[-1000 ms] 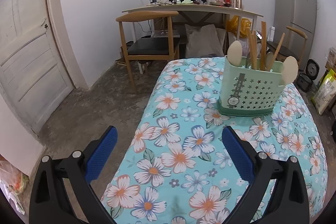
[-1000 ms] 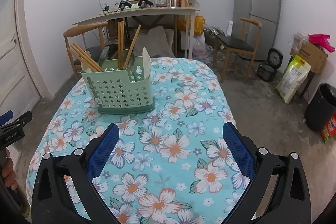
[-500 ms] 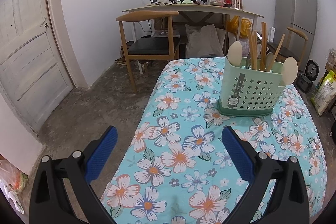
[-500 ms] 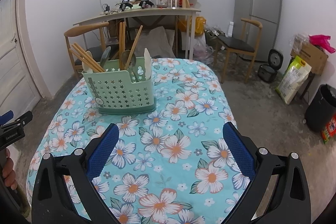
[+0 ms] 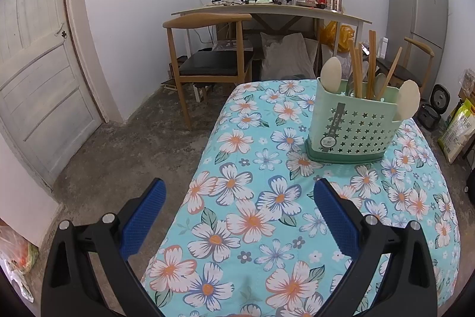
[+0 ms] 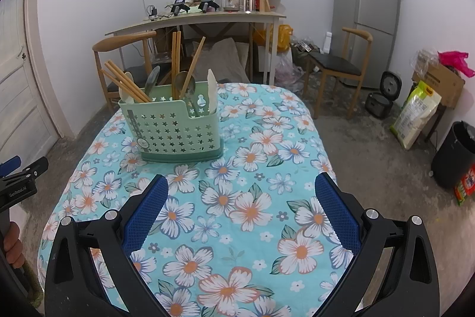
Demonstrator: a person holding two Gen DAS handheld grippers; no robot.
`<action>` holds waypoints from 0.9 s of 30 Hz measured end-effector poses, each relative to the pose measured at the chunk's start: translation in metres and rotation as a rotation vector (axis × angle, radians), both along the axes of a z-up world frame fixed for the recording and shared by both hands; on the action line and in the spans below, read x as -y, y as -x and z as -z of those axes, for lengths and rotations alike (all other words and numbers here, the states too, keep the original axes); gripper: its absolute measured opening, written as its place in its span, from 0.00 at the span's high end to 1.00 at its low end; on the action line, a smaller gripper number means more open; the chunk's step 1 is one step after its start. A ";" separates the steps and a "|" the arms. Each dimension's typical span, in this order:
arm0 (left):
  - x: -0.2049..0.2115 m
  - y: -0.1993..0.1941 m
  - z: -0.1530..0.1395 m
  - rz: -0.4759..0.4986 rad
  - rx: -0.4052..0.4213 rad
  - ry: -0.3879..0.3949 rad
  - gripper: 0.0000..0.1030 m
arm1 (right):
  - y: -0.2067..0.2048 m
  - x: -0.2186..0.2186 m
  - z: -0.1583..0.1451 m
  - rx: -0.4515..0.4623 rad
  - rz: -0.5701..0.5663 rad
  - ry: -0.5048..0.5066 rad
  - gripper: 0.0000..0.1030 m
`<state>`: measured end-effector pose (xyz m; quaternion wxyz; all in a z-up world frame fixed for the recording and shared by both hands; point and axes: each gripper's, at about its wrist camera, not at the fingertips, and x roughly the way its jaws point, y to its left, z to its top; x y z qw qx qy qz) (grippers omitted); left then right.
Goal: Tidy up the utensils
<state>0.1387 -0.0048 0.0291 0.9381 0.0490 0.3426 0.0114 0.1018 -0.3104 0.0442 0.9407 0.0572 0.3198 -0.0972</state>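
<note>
A pale green utensil caddy [image 5: 351, 127] [image 6: 173, 129] with star-shaped holes stands upright on the floral tablecloth [image 5: 267, 198] [image 6: 252, 198]. Wooden chopsticks [image 6: 175, 64], wooden spoons [image 5: 408, 104] and metal spoons [image 6: 184, 85] stick out of it. My left gripper [image 5: 239, 192] is open above the table's near left edge, well short of the caddy, with nothing between its blue pads. My right gripper [image 6: 242, 190] is also open and empty, hovering over the cloth in front of the caddy. The left gripper's tip [image 6: 17, 171] and a hand [image 6: 13, 239] show at the right wrist view's left edge.
Behind the table stand a wooden chair [image 5: 207, 61], a cluttered desk [image 5: 267, 9] and a grey fridge [image 6: 366, 17]. A second chair [image 6: 338, 67], a rice cooker [image 6: 383, 97], bags and a black bin [image 6: 454, 153] sit on the concrete floor at right. A white door [image 5: 32, 64] is at left.
Both views have crept slightly; the caddy sits a little lower and nearer in the right wrist view. Both grippers stay open and empty.
</note>
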 end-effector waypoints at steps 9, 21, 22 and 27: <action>0.000 -0.001 0.001 0.004 -0.004 -0.002 0.05 | -0.001 -0.001 0.000 0.001 -0.003 0.002 0.08; -0.001 -0.001 0.001 0.009 -0.006 -0.003 0.05 | -0.002 -0.002 -0.001 0.001 -0.006 0.001 0.08; -0.001 -0.001 0.001 0.010 -0.006 -0.002 0.05 | -0.003 -0.002 -0.001 0.002 -0.005 0.001 0.08; 0.000 0.000 0.001 0.011 -0.005 -0.002 0.05 | -0.002 -0.003 0.000 0.004 -0.008 0.003 0.08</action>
